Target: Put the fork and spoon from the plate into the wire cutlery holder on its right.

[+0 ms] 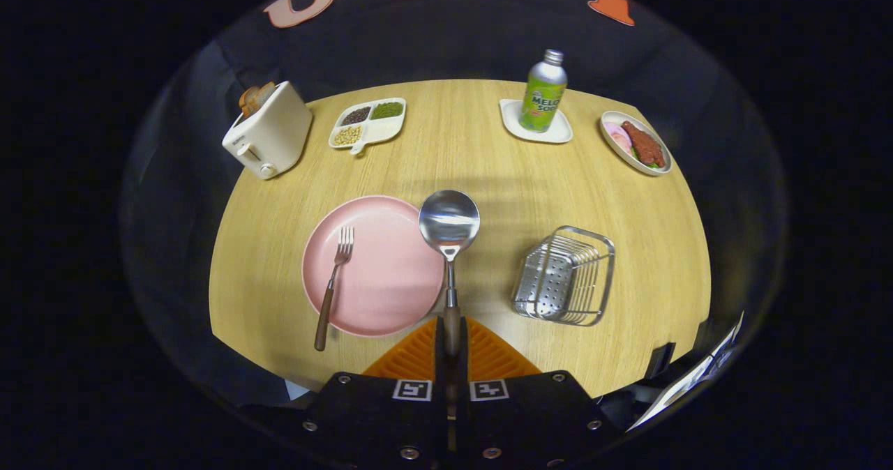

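The claw (451,337) is squeezed tight on the brown wooden handle of the spoon (449,227). The spoon points straight ahead, away from the claw, with its round shiny metal bowl held up over the right rim of the pink plate (373,264). The plate is round and smooth. The fork (333,285) lies on the left part of the plate, its prongs pointing away and its wooden handle sticking out past the near rim onto the wooden counter (488,170). The wire cutlery holder (565,275) stands to the right of the plate, boxy and silver, with a holey metal sheet inside.
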`<act>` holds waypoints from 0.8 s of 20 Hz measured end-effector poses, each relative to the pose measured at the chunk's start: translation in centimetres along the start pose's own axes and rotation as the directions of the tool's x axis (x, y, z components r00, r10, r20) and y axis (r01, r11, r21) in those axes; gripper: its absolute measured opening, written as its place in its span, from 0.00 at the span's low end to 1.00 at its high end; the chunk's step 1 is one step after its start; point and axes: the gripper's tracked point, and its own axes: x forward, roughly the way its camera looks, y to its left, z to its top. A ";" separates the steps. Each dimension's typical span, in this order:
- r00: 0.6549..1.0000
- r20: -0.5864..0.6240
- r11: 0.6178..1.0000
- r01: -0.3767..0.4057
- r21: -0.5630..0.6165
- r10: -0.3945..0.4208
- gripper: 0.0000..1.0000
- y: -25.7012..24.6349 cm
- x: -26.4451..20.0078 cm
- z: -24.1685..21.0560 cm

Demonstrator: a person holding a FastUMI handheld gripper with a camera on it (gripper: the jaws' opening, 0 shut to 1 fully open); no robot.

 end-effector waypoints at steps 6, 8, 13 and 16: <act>0.996 -0.039 0.992 0.081 0.102 -0.077 0.05 -5.4 -0.6 -2.0; 0.995 -0.059 0.988 0.090 0.126 -0.084 0.05 -6.3 -0.3 -2.6; 0.992 -0.090 0.984 0.101 0.144 -0.089 0.06 -7.6 0.1 -3.1; 0.992 -0.088 0.984 0.097 0.148 -0.085 0.07 -7.8 0.4 -2.5</act>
